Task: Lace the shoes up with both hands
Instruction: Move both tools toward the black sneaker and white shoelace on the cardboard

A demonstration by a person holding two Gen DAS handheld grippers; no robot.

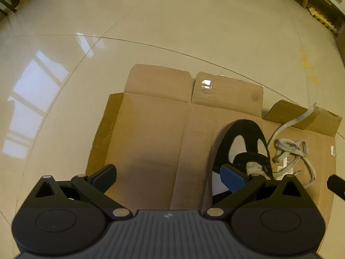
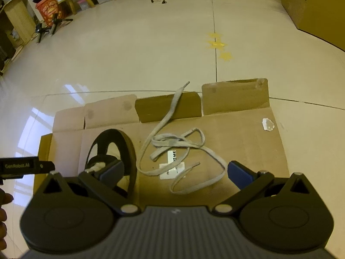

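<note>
A black and white shoe (image 1: 243, 138) (image 2: 127, 149) lies on flattened cardboard (image 1: 151, 129) (image 2: 248, 140). A loose grey lace (image 1: 289, 149) (image 2: 179, 142) sprawls in tangled loops to the shoe's right, one end trailing over a raised flap. A bunched bit of lace (image 2: 97, 166) sits at the shoe's opening. My left gripper (image 1: 168, 176) is open wide over bare cardboard left of the shoe, its right pad (image 1: 232, 177) in front of the shoe. My right gripper (image 2: 175, 171) is open above the lace loops, its left finger (image 2: 112, 170) overlapping the shoe. Neither holds anything.
The cardboard lies on a glossy tiled floor. A white label (image 2: 172, 161) is under the lace. The left gripper's body (image 2: 25, 166) and a hand (image 2: 3, 205) show at the right view's left edge. Shelves, tripods (image 2: 54, 26) and a big box (image 2: 312, 6) stand far back.
</note>
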